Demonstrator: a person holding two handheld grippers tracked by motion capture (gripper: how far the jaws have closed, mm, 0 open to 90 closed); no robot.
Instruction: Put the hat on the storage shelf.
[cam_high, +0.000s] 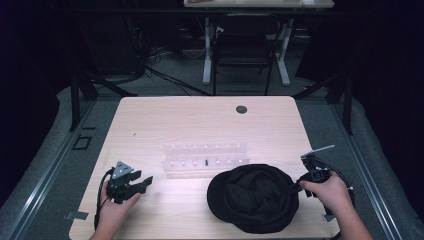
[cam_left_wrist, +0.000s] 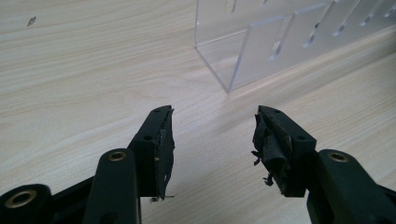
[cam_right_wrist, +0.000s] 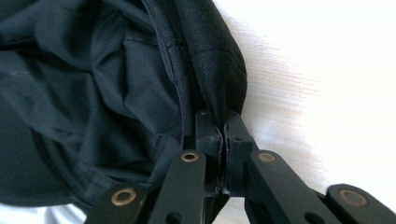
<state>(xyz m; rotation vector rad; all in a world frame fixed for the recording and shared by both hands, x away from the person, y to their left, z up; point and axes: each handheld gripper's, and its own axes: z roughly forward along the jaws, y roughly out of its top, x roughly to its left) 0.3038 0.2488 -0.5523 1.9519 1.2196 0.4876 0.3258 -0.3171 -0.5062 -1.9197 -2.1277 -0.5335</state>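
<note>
A black cap (cam_high: 255, 196) lies upside down on the wooden table (cam_high: 200, 120), near the front right. My right gripper (cam_high: 298, 187) is shut on the cap's right rim; in the right gripper view the jaws pinch the black fabric edge (cam_right_wrist: 223, 105) between them. My left gripper (cam_high: 145, 182) rests at the front left of the table, open with nothing between its fingers (cam_left_wrist: 159, 140). In the left gripper view a clear acrylic rack (cam_left_wrist: 261, 46) stands just beyond the jaws.
The clear acrylic rack (cam_high: 205, 159) with slots lies across the table's middle, just behind the cap. A dark grommet hole (cam_high: 241, 109) sits near the far edge. A black chair (cam_high: 242, 45) and a second table stand beyond.
</note>
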